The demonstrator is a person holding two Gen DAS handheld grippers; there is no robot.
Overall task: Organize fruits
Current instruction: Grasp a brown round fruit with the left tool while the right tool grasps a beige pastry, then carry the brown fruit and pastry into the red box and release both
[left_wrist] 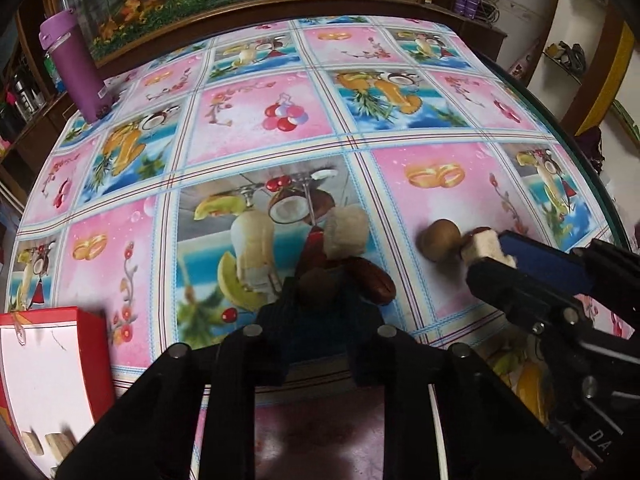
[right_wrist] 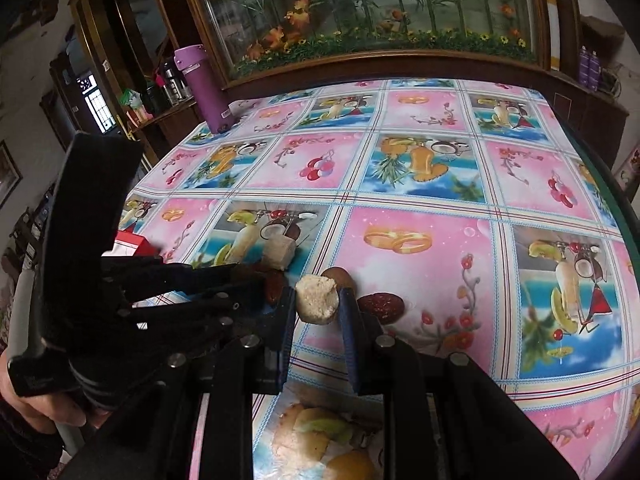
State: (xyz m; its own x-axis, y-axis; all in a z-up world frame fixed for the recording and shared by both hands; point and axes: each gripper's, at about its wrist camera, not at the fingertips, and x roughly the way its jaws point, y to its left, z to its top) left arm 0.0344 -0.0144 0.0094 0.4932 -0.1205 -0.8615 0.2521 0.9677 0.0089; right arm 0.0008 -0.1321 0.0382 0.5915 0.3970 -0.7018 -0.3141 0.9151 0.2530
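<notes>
My left gripper (left_wrist: 317, 294) points down at the table, shut on a small brown round fruit (left_wrist: 316, 286). A dark red date (left_wrist: 376, 286) lies just right of its fingers and a pale cube (left_wrist: 346, 232) sits behind them. My right gripper (right_wrist: 318, 302) is shut on a pale, crumbly chunk (right_wrist: 316, 298) between its blue pads. Beyond it lie another brown round fruit (right_wrist: 340, 276) and a second red date (right_wrist: 380, 304). In the left wrist view the right gripper (left_wrist: 492, 248) comes in from the right beside that brown fruit (left_wrist: 440, 240).
A red box (left_wrist: 94, 344) with a white inside stands at the near left and holds a few pale pieces. A purple bottle (left_wrist: 74, 68) stands at the far left corner. The table's rim (left_wrist: 592, 184) curves along the right. A glass-fronted display (right_wrist: 360, 12) backs the table.
</notes>
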